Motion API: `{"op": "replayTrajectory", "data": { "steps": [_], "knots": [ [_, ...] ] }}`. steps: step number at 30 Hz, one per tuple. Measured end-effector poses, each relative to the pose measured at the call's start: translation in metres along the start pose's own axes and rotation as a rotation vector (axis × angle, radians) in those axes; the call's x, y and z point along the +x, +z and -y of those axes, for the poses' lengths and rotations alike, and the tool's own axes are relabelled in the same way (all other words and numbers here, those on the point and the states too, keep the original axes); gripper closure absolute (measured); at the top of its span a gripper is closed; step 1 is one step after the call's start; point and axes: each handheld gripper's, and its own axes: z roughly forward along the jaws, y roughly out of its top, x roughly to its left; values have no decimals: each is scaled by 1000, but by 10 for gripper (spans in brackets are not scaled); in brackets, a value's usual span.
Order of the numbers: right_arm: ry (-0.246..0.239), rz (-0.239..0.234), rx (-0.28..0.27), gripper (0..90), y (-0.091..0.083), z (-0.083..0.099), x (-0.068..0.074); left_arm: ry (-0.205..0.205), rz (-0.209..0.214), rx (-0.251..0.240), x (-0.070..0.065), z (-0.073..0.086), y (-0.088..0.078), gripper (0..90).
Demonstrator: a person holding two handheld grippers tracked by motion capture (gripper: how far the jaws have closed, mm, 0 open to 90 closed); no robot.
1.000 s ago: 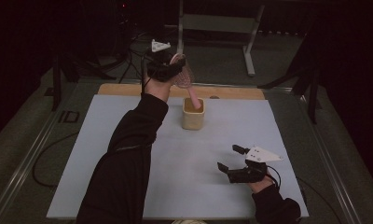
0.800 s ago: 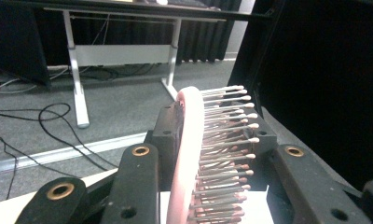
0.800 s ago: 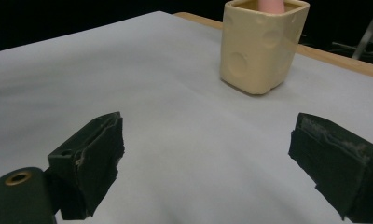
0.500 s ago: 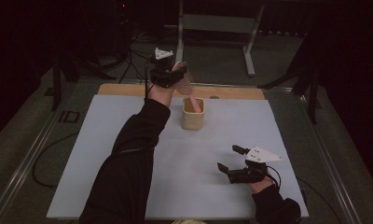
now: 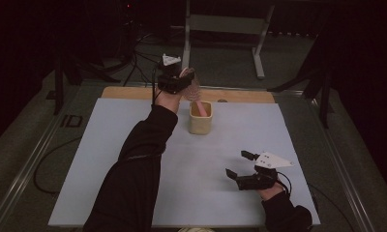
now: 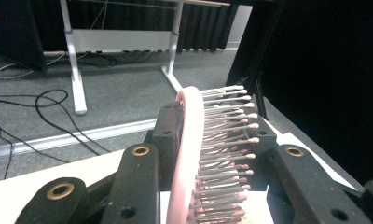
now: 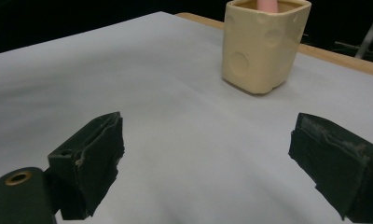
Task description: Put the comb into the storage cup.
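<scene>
A cream square cup [image 5: 200, 121] stands on the white mat [image 5: 109, 159] near the far middle. A pink hairbrush [image 5: 194, 90] leans above it, and its handle [image 5: 200, 108] reaches down into the cup. My left gripper [image 5: 184, 79] is shut on the brush head; in the left gripper view the bristled head [image 6: 189, 154] sits between the jaws of the left gripper [image 6: 212, 140]. My right gripper [image 5: 236, 164] rests open on the mat at the front right, nothing between its fingers. In the right gripper view the right gripper [image 7: 212, 158] faces the cup [image 7: 264, 44].
A wooden strip [image 5: 245, 95] runs along the table's far edge. Behind the table stand metal frame legs [image 5: 258, 53], with cables [image 5: 138, 53] on the floor. The person's left arm [image 5: 143, 154] stretches across the mat's middle.
My left gripper has sunk slightly and turned with the brush, so the handle stands lower in the cup. The right gripper has not moved.
</scene>
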Motion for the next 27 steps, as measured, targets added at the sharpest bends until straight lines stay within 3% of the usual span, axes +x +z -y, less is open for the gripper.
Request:
{"op": "replayTrajectory", "data": {
  "steps": [27],
  "knots": [
    [1,0,4,92,0,0,-1,-20,24,58,2,19,18,659]
  ]
}}
